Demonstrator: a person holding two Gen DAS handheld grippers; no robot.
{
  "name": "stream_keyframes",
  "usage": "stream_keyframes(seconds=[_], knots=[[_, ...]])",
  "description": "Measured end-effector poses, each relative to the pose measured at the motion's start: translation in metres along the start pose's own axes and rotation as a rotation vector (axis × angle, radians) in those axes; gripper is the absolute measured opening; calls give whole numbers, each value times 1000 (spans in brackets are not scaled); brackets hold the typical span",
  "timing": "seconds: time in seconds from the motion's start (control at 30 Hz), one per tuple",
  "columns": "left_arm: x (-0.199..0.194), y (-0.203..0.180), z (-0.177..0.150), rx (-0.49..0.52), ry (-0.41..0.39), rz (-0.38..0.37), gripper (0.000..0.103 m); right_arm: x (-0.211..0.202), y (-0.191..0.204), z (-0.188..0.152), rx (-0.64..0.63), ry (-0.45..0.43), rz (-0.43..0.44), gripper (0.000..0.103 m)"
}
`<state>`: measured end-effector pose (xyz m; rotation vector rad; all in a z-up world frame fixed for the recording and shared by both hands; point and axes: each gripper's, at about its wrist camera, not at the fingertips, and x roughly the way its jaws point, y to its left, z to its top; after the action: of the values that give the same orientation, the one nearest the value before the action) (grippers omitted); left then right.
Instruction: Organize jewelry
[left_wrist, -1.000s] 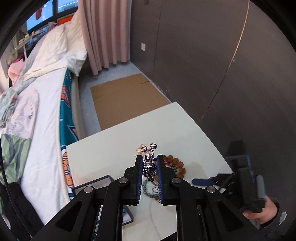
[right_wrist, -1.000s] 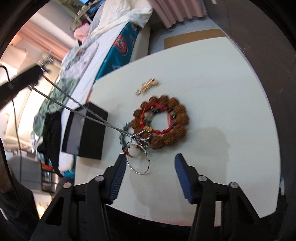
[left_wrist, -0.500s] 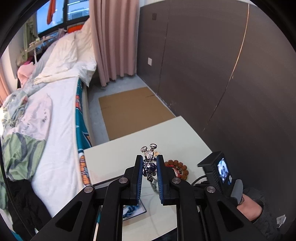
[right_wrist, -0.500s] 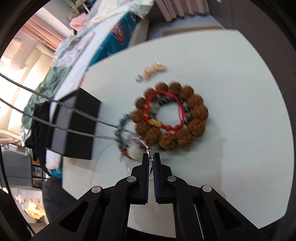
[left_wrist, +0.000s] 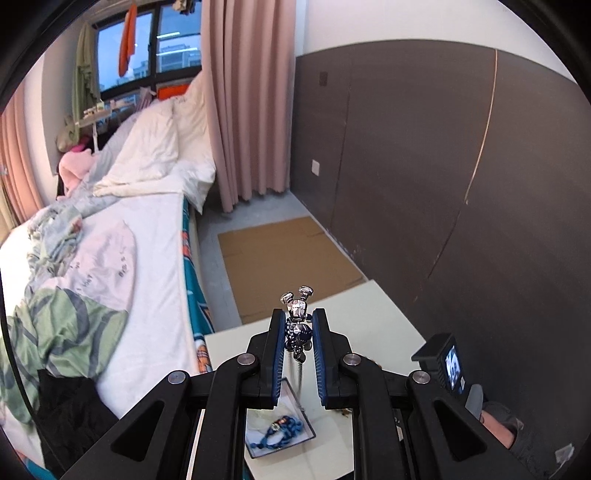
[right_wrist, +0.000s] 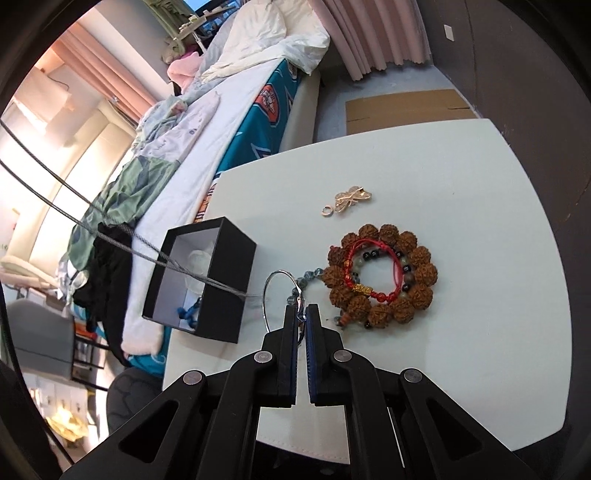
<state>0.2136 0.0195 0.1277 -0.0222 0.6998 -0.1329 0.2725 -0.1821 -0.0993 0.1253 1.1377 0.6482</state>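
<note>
Silver ring now pinched in my right gripper, which was apart a second ago | left gripper clamped on bear pendant, raised, cord taut over box | bracelets remain on table | next: lift the necklace clear.

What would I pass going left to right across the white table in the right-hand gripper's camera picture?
Black box → silver hoop, pinched by the right gripper → brown bead bracelet with a red cord bracelet lying inside it.

Silver bear pendant on taut chain
</note>
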Motion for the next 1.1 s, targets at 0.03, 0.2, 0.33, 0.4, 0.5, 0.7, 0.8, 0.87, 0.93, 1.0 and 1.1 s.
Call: stream_keyframes(seconds=[0.03,0.2,0.33,0.4,0.5,0.7,0.8,0.87,0.93,1.0,1.1], knots=[[-3,2,3,-1,-8,2,15,0,-1,0,1,-2,-5,6],[-18,5,18,-7,-47,-6,15,-1,0,3,5,-8,-5,6],[-28,4,29,9,-75,6,15,1,2,5,4,-8,2,6],[-29,4,31,17,-80,10,15,1,2,6,4,-7,3,6],[-23,8,31,16,-65,12,15,-3,5,7,-4,-16,11,6],[-12,12,27,20,-45,22,15,-15,15,6,-30,-50,35,6],[-5,13,25,21,-33,24,15,-18,18,6,-42,-58,38,6],[0,13,24,25,-24,26,15,-18,18,6,-42,-58,38,6],[5,13,24,27,-16,30,15,-18,18,6,-42,-55,35,6],[9,13,23,24,-10,26,15,-17,18,6,-41,-53,33,6],[14,12,22,28,-1,26,15,-17,18,6,-44,-51,38,6]])
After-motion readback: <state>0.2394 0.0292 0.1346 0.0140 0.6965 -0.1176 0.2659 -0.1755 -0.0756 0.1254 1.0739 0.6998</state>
